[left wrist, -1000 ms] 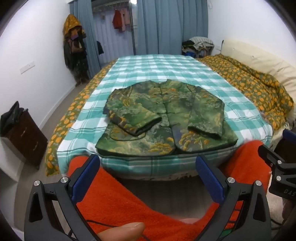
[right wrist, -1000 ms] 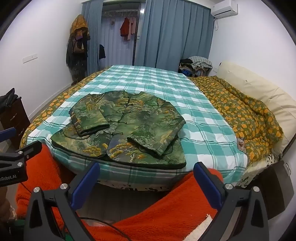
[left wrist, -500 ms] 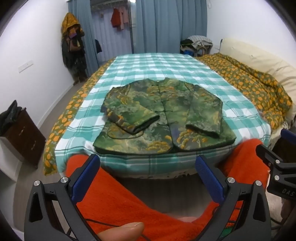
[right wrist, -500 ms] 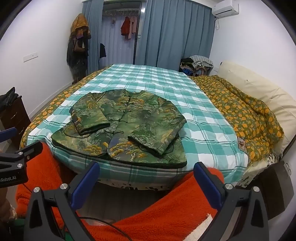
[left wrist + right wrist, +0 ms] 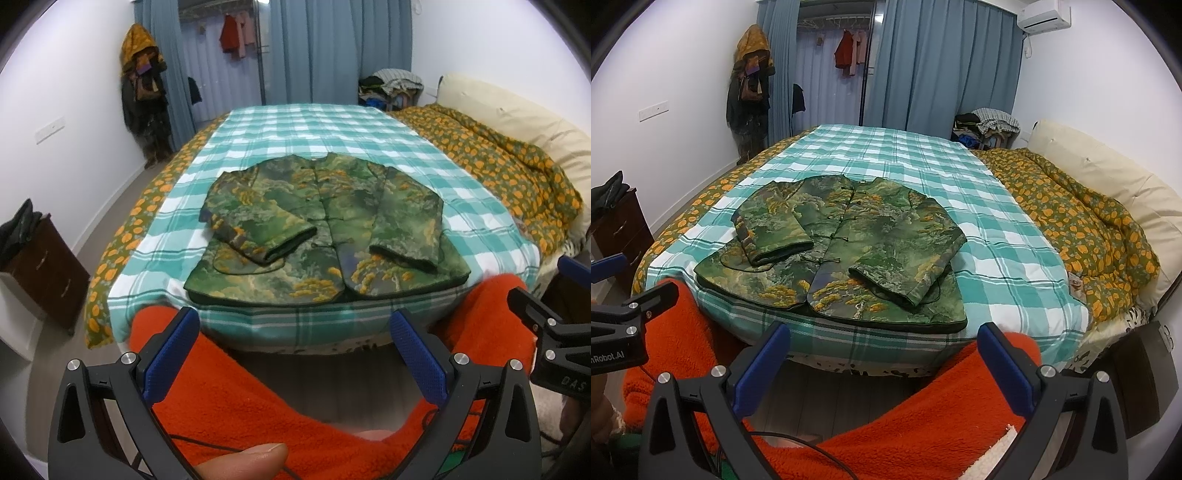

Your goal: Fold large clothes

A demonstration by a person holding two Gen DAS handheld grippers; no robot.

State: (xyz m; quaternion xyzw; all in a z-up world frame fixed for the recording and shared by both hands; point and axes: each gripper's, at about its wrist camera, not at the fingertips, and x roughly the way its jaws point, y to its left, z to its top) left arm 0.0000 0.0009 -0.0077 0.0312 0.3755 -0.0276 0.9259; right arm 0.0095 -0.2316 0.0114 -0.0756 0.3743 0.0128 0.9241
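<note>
Jacket: the green and yellow patterned padded jacket (image 5: 325, 229) lay flat on the teal and white checked bedsheet (image 5: 314, 125), near the bed's near edge, both sleeves folded across its front.
Quilt: the orange-flowered olive quilt (image 5: 1071, 221) lay bunched along the right of the sheet, with the cream padded headboard (image 5: 1108, 177) to its right.
Drawers: the dark wooden chest of drawers (image 5: 44, 266) stood left of the bed.
Curtains: the blue curtains (image 5: 942, 66) hung behind the bed's far end.
Grippers: the left gripper (image 5: 295, 350) and the right gripper (image 5: 884, 354) hung before the near edge, over legs in orange fleece (image 5: 240, 391), well apart from the jacket.
</note>
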